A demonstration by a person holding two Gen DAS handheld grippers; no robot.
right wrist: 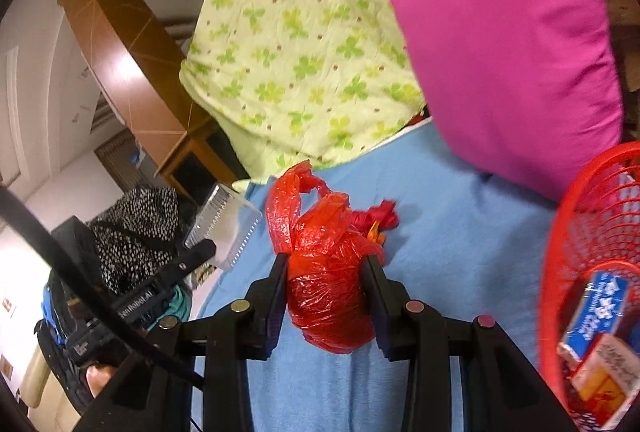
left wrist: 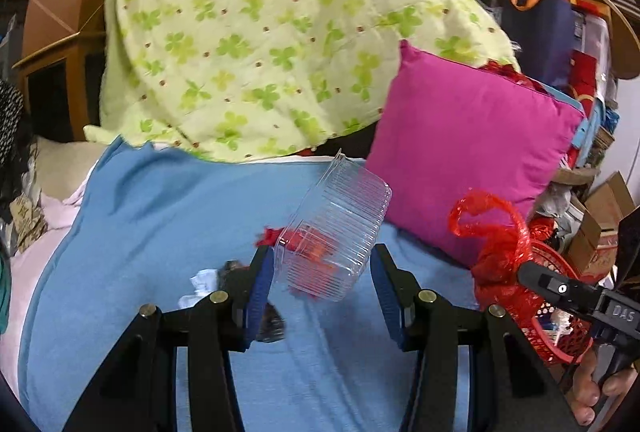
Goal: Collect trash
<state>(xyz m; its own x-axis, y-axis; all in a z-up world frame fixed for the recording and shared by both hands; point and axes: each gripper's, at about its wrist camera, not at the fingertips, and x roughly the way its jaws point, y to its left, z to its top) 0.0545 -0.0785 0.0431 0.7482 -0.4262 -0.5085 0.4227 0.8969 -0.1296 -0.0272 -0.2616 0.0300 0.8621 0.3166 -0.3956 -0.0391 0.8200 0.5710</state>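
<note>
My left gripper (left wrist: pixel 322 264) is shut on a clear ribbed plastic container (left wrist: pixel 336 228) and holds it tilted above the blue blanket (left wrist: pixel 160 232). The container also shows in the right wrist view (right wrist: pixel 224 228). My right gripper (right wrist: pixel 326 272) is shut on a tied red plastic bag (right wrist: pixel 328 272), held above the blanket; it also shows in the left wrist view (left wrist: pixel 496 244). A red mesh basket (right wrist: pixel 580 244) with boxes inside stands at the right. Crumpled white paper (left wrist: pixel 200 284) and a dark wrapper (left wrist: pixel 272 324) lie on the blanket under my left gripper. A red scrap (right wrist: pixel 376 216) lies beyond the bag.
A magenta pillow (left wrist: pixel 468 168) and a green clover-print quilt (left wrist: pixel 260 40) lie at the back of the bed. Wooden furniture (left wrist: pixel 60 12) stands left. Boxes and clutter (left wrist: pixel 592 224) fill the right side. A black spotted cloth (right wrist: pixel 136 228) lies left.
</note>
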